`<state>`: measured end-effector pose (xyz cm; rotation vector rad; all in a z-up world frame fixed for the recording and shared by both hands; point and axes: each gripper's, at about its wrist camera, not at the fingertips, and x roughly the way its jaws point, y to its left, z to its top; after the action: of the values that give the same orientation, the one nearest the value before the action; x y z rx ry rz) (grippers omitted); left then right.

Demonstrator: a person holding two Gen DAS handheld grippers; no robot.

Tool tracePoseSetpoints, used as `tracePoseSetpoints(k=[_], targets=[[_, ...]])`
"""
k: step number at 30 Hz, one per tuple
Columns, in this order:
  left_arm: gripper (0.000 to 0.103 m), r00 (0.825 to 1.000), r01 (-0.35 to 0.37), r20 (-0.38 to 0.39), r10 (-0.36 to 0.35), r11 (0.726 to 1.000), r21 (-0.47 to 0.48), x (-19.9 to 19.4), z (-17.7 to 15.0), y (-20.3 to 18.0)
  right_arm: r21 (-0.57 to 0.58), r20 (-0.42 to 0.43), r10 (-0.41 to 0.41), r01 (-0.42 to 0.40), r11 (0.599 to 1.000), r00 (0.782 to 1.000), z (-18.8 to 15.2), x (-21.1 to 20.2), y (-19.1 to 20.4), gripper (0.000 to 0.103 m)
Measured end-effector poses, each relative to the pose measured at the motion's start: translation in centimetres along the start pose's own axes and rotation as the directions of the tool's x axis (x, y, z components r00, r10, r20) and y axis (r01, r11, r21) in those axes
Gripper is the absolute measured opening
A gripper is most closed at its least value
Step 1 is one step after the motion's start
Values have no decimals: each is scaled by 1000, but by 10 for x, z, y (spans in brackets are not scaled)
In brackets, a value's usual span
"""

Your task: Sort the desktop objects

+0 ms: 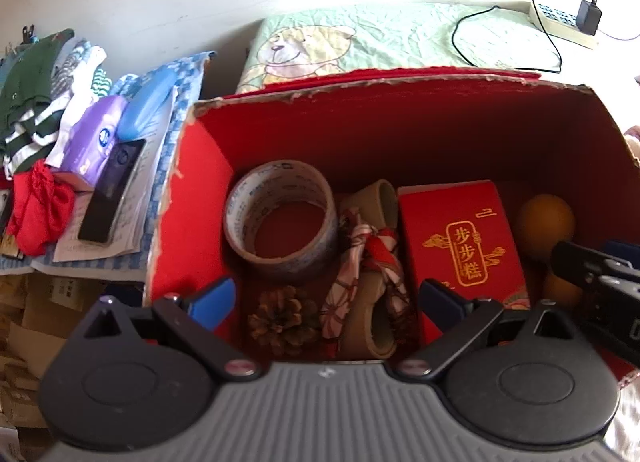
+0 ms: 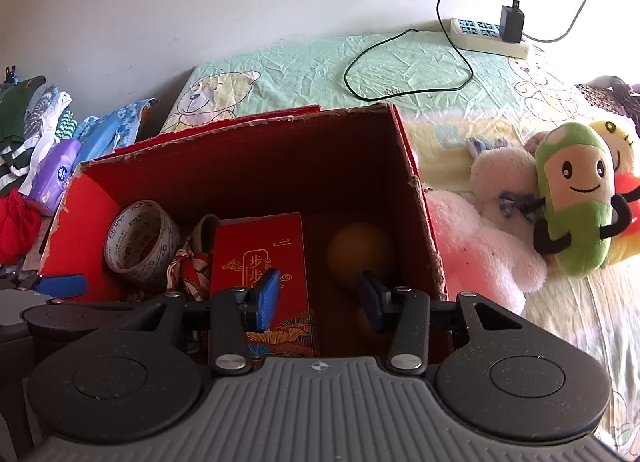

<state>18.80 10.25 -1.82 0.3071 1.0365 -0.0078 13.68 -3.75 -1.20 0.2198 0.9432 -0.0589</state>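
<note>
Both tools hover over the red box (image 1: 208,165), empty: left tool (image 1: 326,298) wide open, right tool (image 2: 318,294) partly open. Already inside, ahead of the fingers: tape roll (image 1: 280,217), pine cone (image 1: 282,320), red packet (image 1: 460,246), orange ball (image 2: 360,250). Sorting appears mostly complete.

left wrist cam: sits right behind the left gripper (image 1: 326,296), looks fwd and down into the red box (image 1: 400,129), close up, over its near-left part.
right wrist cam: behind the right gripper (image 2: 318,294), same tilt, a bit further right.
shared: box interior w/ tape roll (image 1: 280,215) and red packet (image 2: 260,266), bear sheet (image 2: 304,61), power strip (image 1: 560,23).
</note>
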Motion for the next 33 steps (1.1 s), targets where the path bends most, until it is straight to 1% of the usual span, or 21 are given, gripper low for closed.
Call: tracePoseSetpoints(k=[1, 2, 3, 5, 9, 20, 27, 30, 31, 33], targets=[[99, 1000, 4, -2, -4, 1000, 0, 1, 0, 0, -2, 2, -4, 4, 1000, 1000, 0, 0, 0, 47], [99, 1000, 7, -3, -7, 1000, 2, 1, 0, 0, -3, 3, -11, 11, 1000, 1000, 0, -1, 0, 50], [99, 1000, 7, -2, -7, 1000, 5, 2, 0, 0, -2, 5, -21, 21, 1000, 1000, 0, -1, 0, 55], [99, 1000, 0, 4, 0, 1000, 12, 2, -1, -1, 2, 13, -37, 37, 999, 999, 0, -2, 0, 59], [99, 1000, -19, 11, 19, 1000, 11, 4, -1, -1, -6, 19, -46, 46, 999, 999, 1, -3, -1, 59], [99, 1000, 4, 23, -5, 999, 54, 4, -1, -7, -11, 13, -57, 57, 998, 998, 1, -1, -1, 59], [99, 999, -21, 49, 16, 995, 95, -5, 5, -6, -22, 15, -58, 58, 998, 998, 4, -4, 0, 59], [99, 996, -68, 68, 61, 992, 104, -10, 10, -3, -19, 16, -45, 46, 999, 999, 7, -7, 1, 59], [99, 995, -74, 72, 67, 992, 102, -11, 11, -1, -19, 20, -43, 43, 999, 999, 9, -9, 2, 59], [99, 996, -61, 66, 54, 993, 101, -14, 15, 4, -23, 29, -43, 43, 999, 999, 11, -12, 3, 59]])
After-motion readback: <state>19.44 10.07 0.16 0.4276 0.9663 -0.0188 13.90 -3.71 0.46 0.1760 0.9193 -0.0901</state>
